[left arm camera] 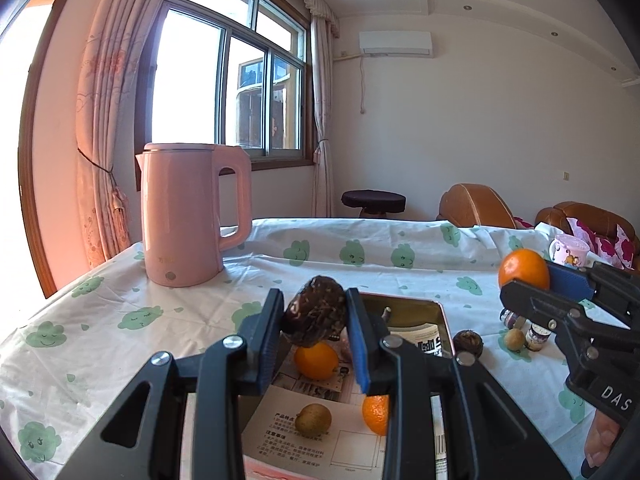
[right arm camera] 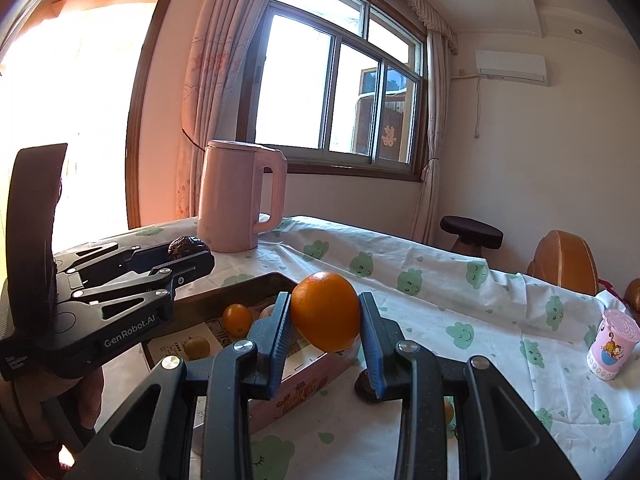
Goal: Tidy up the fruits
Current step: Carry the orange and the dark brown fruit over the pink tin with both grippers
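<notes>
**Two fruits held over the box, both tools loaded**

The left tool (left arm camera: 314, 320) is clamped on a dark, rough-skinned fruit (left arm camera: 318, 310), which bulges above the two blue pads and sits directly over the open box (left arm camera: 442, 320). Below it, on the printed paper lining the box, lie a small orange (left arm camera: 316, 360), a second orange (left arm camera: 376, 414) partly hidden by the tool, and a yellow-brown fruit (left arm camera: 313, 420). The right tool (right arm camera: 325, 318) grips a large orange (right arm camera: 325, 312) by its sides, the fruit's longer axis tilted down toward the right, and hovers above the box's near pink wall (right arm camera: 304, 390), just outside the rim as best can be judged. The box lies ahead and to the left of that tool, so the left tool looks nearer to a drop (its fruit needs only to go straight down). Another dark fruit (left arm camera: 468, 343) and a small yellowish one (left arm camera: 514, 338) wait on the desk (left arm camera: 120, 300) just right of the box, among small jars (left arm camera: 538, 336). A pink kettle (left arm camera: 188, 212) stands well behind, and a pink cup (right arm camera: 612, 344) sits far right.
</notes>
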Action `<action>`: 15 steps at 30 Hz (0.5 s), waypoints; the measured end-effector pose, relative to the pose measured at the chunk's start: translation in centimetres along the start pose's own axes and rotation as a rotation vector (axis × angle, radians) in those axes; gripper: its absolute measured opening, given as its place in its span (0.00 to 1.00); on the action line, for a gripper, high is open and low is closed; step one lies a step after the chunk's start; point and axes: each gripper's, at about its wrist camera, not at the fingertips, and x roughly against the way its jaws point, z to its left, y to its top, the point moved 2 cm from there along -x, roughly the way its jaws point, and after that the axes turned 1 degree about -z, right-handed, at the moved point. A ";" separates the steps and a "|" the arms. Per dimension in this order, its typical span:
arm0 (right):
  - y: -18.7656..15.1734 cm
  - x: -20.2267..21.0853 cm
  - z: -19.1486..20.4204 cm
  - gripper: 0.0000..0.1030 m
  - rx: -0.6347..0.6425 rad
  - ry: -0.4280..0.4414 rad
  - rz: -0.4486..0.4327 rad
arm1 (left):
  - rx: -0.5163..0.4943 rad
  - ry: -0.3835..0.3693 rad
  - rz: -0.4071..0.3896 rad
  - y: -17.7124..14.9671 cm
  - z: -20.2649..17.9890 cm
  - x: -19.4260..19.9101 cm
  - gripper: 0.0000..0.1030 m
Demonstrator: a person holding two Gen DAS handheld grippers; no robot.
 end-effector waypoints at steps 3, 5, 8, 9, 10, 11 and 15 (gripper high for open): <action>0.1 -0.5 0.5 0.34 0.000 0.011 0.006 | 0.009 0.009 0.021 -0.1 0.7 -0.6 0.32; 0.1 -1.1 0.8 0.34 0.000 0.020 0.014 | 0.011 0.015 0.038 -0.1 1.1 -1.0 0.32; 0.0 -2.1 1.3 0.34 -0.004 0.033 0.033 | 0.008 0.015 0.063 -0.2 1.3 -1.6 0.32; 0.0 -2.4 1.4 0.34 -0.007 0.037 0.039 | 0.006 0.013 0.072 -0.2 1.4 -1.8 0.32; -0.1 -2.6 1.5 0.34 -0.009 0.041 0.044 | 0.006 0.012 0.081 -0.3 1.4 -2.1 0.32; -0.2 -2.9 1.6 0.34 -0.011 0.045 0.050 | 0.002 0.010 0.091 -0.3 1.4 -2.3 0.32; -0.4 -3.9 2.1 0.34 -0.008 0.048 0.073 | -0.014 0.003 0.126 -0.3 1.2 -3.1 0.32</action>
